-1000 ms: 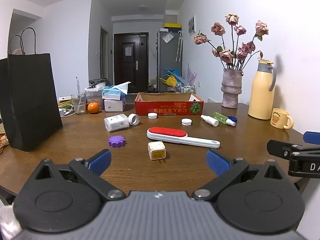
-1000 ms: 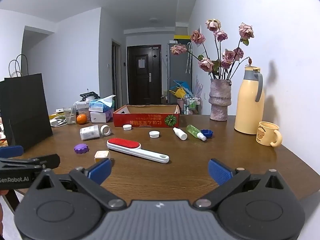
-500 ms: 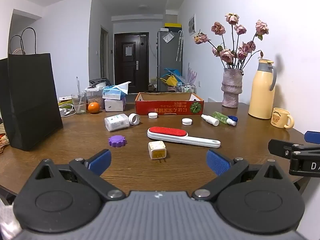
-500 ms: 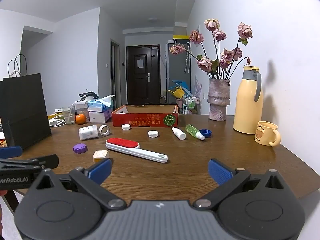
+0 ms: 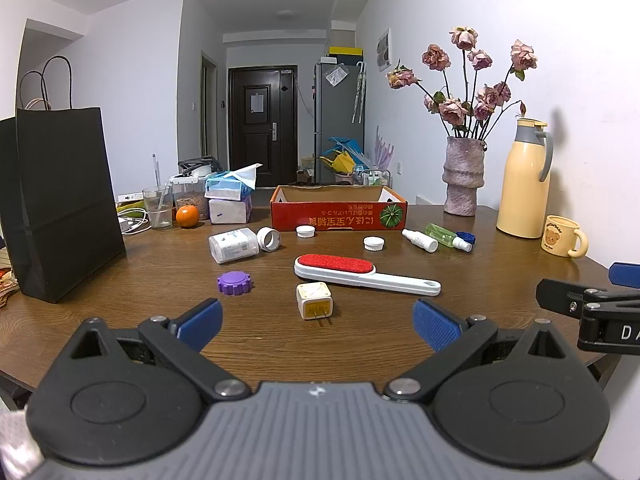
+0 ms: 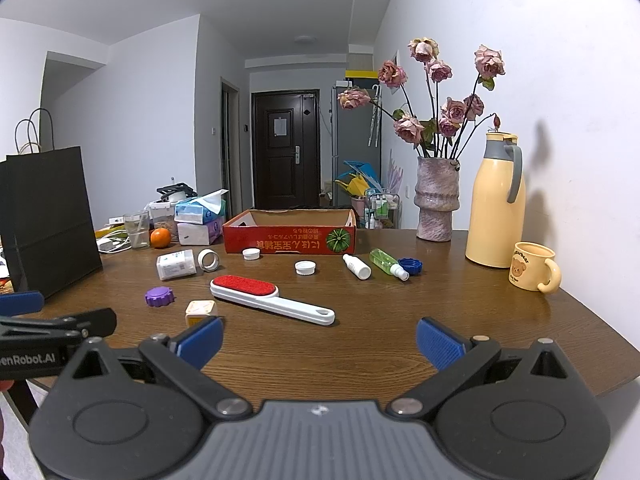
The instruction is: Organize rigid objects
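A red cardboard box (image 5: 338, 213) (image 6: 289, 236) stands open at the back of the wooden table. In front of it lie a red-and-white lint brush (image 5: 362, 274) (image 6: 269, 298), a cream plug adapter (image 5: 314, 300) (image 6: 199, 311), a purple cap (image 5: 234, 283) (image 6: 159, 296), a white pill bottle (image 5: 233, 244) (image 6: 176, 265), a tape ring (image 5: 268, 239), two white caps (image 5: 373, 243) (image 5: 305, 231), two small spray bottles (image 5: 419, 239) (image 5: 447, 237) and a blue cap (image 6: 410, 266). My left gripper (image 5: 316, 322) is open and empty, just short of the adapter. My right gripper (image 6: 318, 340) is open and empty near the table's front edge.
A black paper bag (image 5: 60, 204) stands at the left. Tissue packs (image 5: 230, 196), a glass (image 5: 157, 212) and an orange (image 5: 187, 216) sit at the back left. A vase of roses (image 5: 464, 176), a yellow thermos (image 5: 524, 184) and a mug (image 5: 562, 236) stand at the right by the wall.
The right gripper's view has dropped slightly and drifted a little to the right. The left gripper has barely moved. Nothing on the table has moved.
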Motion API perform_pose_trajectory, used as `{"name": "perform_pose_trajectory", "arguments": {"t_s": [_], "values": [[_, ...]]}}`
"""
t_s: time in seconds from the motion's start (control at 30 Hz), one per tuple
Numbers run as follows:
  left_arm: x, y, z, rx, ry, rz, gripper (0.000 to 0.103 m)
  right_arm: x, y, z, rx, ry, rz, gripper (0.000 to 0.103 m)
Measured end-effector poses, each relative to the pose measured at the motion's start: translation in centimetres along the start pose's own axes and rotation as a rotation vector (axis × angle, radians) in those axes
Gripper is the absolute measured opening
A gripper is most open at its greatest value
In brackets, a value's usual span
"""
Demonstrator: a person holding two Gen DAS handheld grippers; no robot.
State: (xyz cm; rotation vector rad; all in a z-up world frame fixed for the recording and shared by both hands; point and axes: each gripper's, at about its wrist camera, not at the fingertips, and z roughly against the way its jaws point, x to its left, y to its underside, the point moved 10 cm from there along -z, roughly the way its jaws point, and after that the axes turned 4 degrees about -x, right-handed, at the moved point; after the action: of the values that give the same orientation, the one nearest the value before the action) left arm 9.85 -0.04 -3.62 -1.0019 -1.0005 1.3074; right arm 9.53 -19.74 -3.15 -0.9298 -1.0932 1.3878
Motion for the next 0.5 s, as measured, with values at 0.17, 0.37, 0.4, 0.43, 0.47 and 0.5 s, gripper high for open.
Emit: {"name": "perform_pose_trajectory", "arguments": {"t_s": [0.17,0.37,0.4,0.43,0.47,0.5], "values": [[0.06,-0.02,0.38,-0.002,0.000,0.000,0.103,0.00,-0.01,0.01,0.000,-0.001,0.000,0.103],[0.03,-0.03,0.40,-0.001,0.000,-0.001,0.103,0.12,-0.03,0.01,0.000,0.000,0.000,0.103],[0.03,-0.04,0.40,-0.001,0.000,-0.001,0.103,0.15,-0.04,0.02,0.000,-0.001,0.000,0.103],[0.03,-0.03,0.40,-0.001,0.000,-0.001,0.103,0.04,0.10,0.11,0.000,-0.001,0.001,0.103],[0.02,-0.03,0.41,-0.002,0.000,-0.001,0.103,0.02,0.10,0.14,0.000,-0.001,0.001,0.103],[0.01,-0.04,0.40,-0.002,-0.001,-0.001,0.103,-0.02,-0.03,0.10,0.000,-0.001,0.001,0.103]]}}
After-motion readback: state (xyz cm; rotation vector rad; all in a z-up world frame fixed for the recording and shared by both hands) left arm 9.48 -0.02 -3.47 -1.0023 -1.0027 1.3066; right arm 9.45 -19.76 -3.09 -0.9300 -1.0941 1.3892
